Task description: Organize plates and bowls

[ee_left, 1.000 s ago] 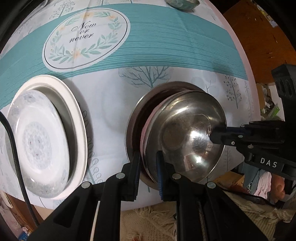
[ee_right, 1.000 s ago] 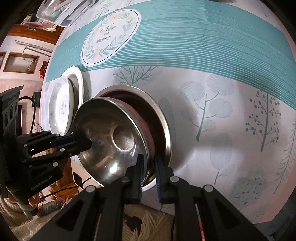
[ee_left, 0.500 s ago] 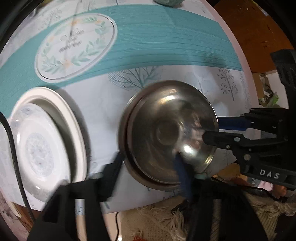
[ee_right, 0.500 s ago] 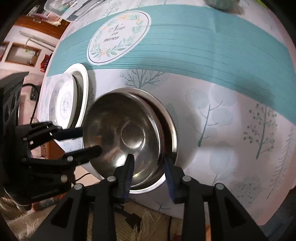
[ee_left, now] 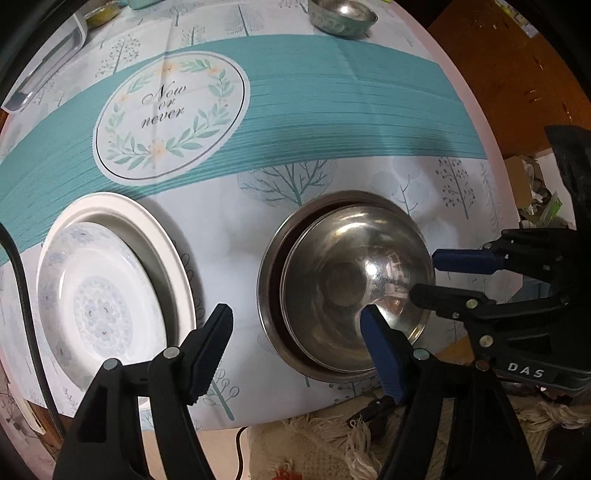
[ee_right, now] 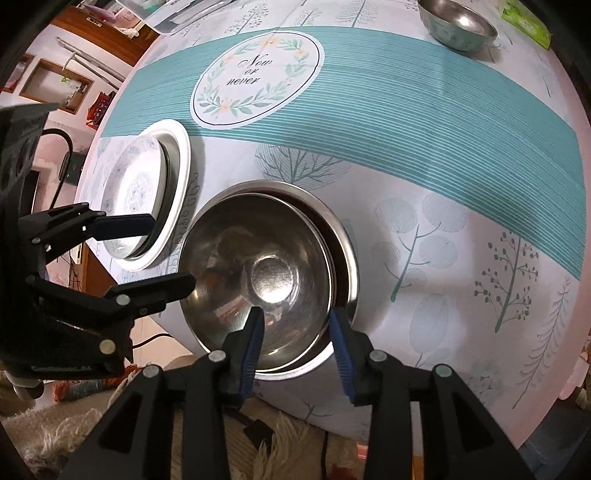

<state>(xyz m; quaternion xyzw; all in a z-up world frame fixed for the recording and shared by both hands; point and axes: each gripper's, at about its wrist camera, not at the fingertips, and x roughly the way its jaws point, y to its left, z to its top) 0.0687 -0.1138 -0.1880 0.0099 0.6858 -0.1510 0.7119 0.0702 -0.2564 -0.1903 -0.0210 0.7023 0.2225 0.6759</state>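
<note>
Both sets of jaws stand wide open and grip nothing; the left gripper (ee_left: 297,325) hangs over the near table edge with one finger across the steel bowl's rim, and the right gripper (ee_right: 297,332) straddles that same rim without pinching it.

Largest first: the table (ee_left: 369,110), under a teal-banded cloth, carries everything; on its left side a white plate (ee_left: 162,236) holds a smaller patterned plate (ee_left: 96,306) leaning off-centre inside it; just beside that stack, near the front edge, a steel plate (ee_left: 269,258) holds the steel bowl (ee_left: 351,288), which sits nested but shifted toward the right rim; well apart, at the far edge, a small metal bowl (ee_left: 341,16) stands alone.

By my reading the nesting step on the steel stack is complete and both tools are free; what remains is likely that far bowl; fetching it calls for a long reach across the cloth, a firm pinch on its thin rim, and a level carry back.
</note>
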